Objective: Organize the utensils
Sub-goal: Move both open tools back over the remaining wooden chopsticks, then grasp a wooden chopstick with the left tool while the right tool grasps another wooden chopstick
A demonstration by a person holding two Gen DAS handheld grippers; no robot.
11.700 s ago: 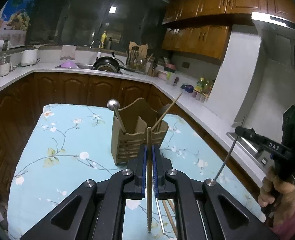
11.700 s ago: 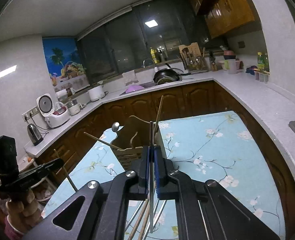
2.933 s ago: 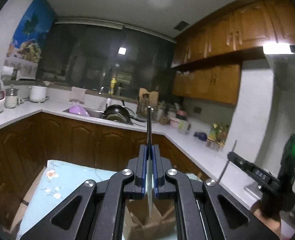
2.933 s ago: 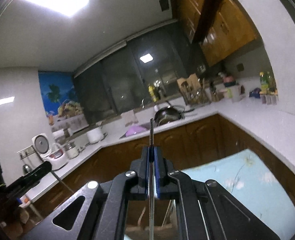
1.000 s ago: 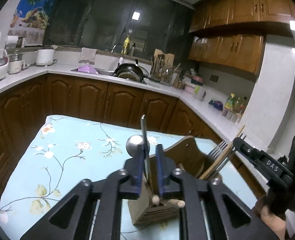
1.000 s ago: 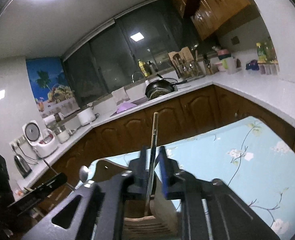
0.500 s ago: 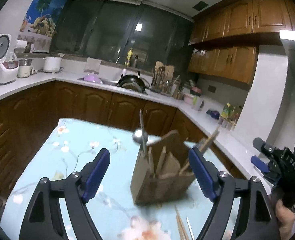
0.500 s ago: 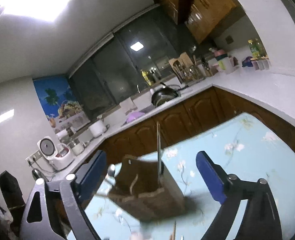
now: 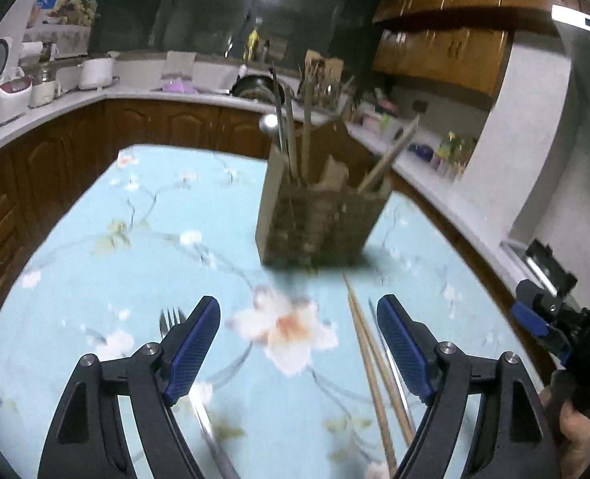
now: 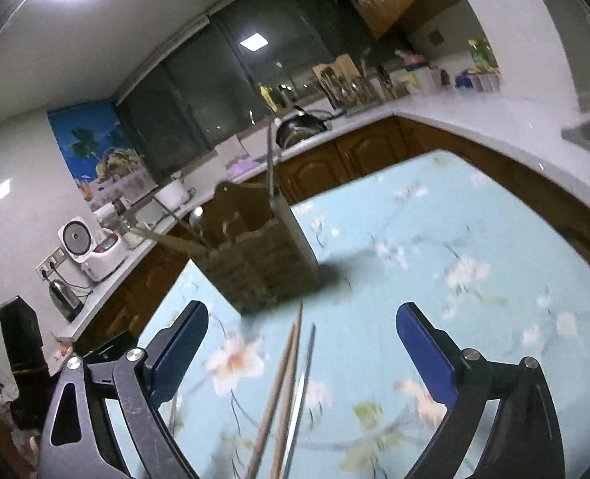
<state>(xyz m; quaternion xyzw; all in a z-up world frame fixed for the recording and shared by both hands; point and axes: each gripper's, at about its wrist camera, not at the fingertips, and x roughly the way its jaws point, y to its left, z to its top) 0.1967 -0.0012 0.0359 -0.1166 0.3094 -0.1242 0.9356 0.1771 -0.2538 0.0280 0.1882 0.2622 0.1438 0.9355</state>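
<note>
A brown wooden utensil holder stands on the blue floral tablecloth and holds a spoon, chopsticks and metal utensils. My left gripper is open and empty, above the table short of the holder. Wooden chopsticks and a thin metal utensil lie on the cloth by its right finger; a fork lies by its left finger. My right gripper is open and empty. In its view the holder stands ahead, and chopsticks with a metal utensil lie between its fingers.
A white counter runs around the room, with rice cookers, a kettle, a pan at the sink and a knife block. Brown cabinets stand close behind and right of the table. The right gripper shows at the left wrist view's right edge.
Both grippers let go of their utensils into the holder, opened wide, drew back and tilted down toward the table. The loose chopsticks and fork have come into view.
</note>
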